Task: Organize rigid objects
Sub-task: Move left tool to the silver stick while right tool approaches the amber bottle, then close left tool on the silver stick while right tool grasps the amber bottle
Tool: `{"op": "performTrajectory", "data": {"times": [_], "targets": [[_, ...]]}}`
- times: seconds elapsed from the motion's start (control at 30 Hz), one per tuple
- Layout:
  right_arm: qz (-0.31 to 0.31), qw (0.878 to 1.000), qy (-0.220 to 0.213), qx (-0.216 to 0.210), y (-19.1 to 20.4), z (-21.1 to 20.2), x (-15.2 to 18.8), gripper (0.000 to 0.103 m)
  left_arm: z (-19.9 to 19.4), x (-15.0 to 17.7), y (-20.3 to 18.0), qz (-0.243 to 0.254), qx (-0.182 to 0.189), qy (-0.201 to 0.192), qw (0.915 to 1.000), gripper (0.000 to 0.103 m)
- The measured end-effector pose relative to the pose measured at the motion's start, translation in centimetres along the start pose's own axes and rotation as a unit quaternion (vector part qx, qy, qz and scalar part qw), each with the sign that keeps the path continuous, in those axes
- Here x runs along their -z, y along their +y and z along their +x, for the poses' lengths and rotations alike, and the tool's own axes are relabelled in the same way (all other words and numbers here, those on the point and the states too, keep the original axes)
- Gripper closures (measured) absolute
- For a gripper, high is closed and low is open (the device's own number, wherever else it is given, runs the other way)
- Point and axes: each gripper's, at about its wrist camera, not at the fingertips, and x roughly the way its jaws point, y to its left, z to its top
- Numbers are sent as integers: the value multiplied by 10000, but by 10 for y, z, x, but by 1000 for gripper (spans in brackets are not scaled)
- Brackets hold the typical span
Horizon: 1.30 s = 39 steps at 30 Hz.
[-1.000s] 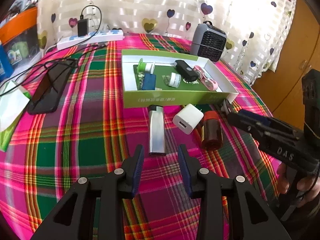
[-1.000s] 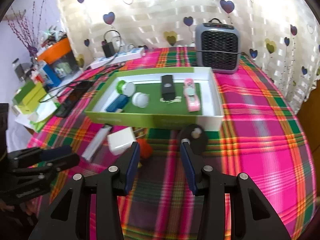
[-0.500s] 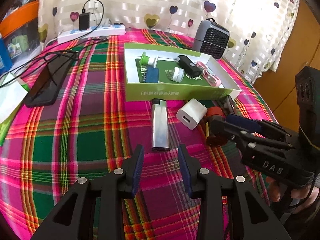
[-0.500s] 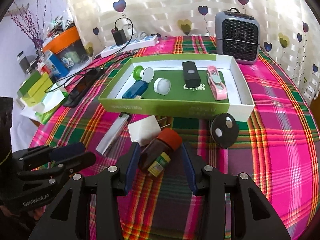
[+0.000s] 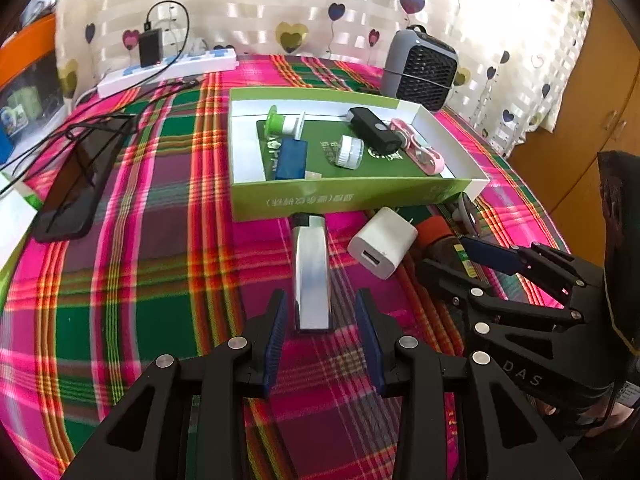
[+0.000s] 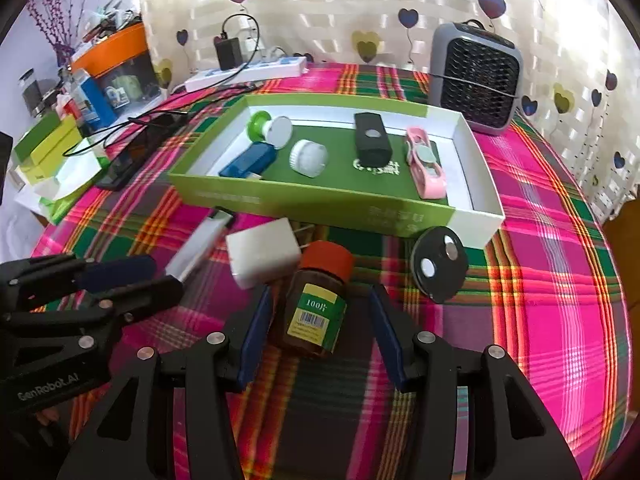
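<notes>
**Mia:** What was closest to the right claw (image 6: 316, 336)?

**Ben:** A little brown bottle (image 6: 316, 308) with a red cap. It lay on its side on the counter (image 6: 540, 280), right between the two blue pads. The pads were not pressing on it. There was a gap on each side, and the jaws were opening wider. I think that was to make room for the fat bottle.

**Mia:** And the left claw (image 5: 322, 328)?

**Ben:** It was open too, and it held nothing. A silver lighter (image 5: 311, 268) lay on the cloth with its near end just between the tips. The claw pointed down at it, so I think it was lined up to pick that one.

**Mia:** What was next, a bit farther?

**Ben:** A white charger plug (image 6: 262, 254) lay beside the bottle's cap, maybe touching it. A black round thing (image 6: 438, 266) was on the other side, near the box corner.

**Mia:** And the box?

**Ben:** The green box (image 6: 312, 204) was behind them all. It already had a blue thing (image 6: 250, 160), a white cap (image 6: 308, 158), a green-and-white spool (image 6: 270, 128), a black block (image 6: 372, 140) and a pink toy (image 6: 426, 166) in it. So I guess the loose things go in there too.

**Mia:** Anything at the very back?

**Ben:** A gray fan (image 6: 476, 76) by the heart curtain (image 6: 360, 8).
</notes>
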Motion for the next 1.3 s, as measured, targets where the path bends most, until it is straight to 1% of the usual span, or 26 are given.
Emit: {"op": "performTrajectory", "data": {"times": [0.13, 0.2, 0.47, 0.67, 0.9, 0.93, 1.03, 1.07, 1.3], "targets": [[21, 9999, 27, 94, -5, 2, 1, 53, 7, -2, -2, 91, -189, 81, 9997, 69], [5, 9998, 66, 199, -6, 3, 2, 53, 8, -2, -1, 99, -200, 63, 9997, 69], [154, 9997, 45, 198, -15, 4, 1, 53, 14, -10, -1, 153, -260, 5, 9995, 69], [115, 9996, 19, 272, -14, 6, 0, 53, 18, -11, -7, 404, -471, -79, 9980, 69], [57, 9995, -7, 325, -13, 6, 1, 53, 19, -12, -7, 427, -487, -103, 9978, 70], [62, 9995, -10, 319, -13, 6, 1, 53, 19, -12, -7, 435, -498, -106, 9978, 71], [66, 9995, -13, 315, -12, 6, 1, 53, 19, -11, -6, 430, -541, -127, 9975, 79], [68, 9995, -17, 312, -12, 6, 1, 53, 19, -11, -6, 421, -536, -128, 9976, 80], [69, 9995, -14, 311, -12, 6, 1, 53, 18, -11, -4, 406, -524, -135, 9977, 81]]}}
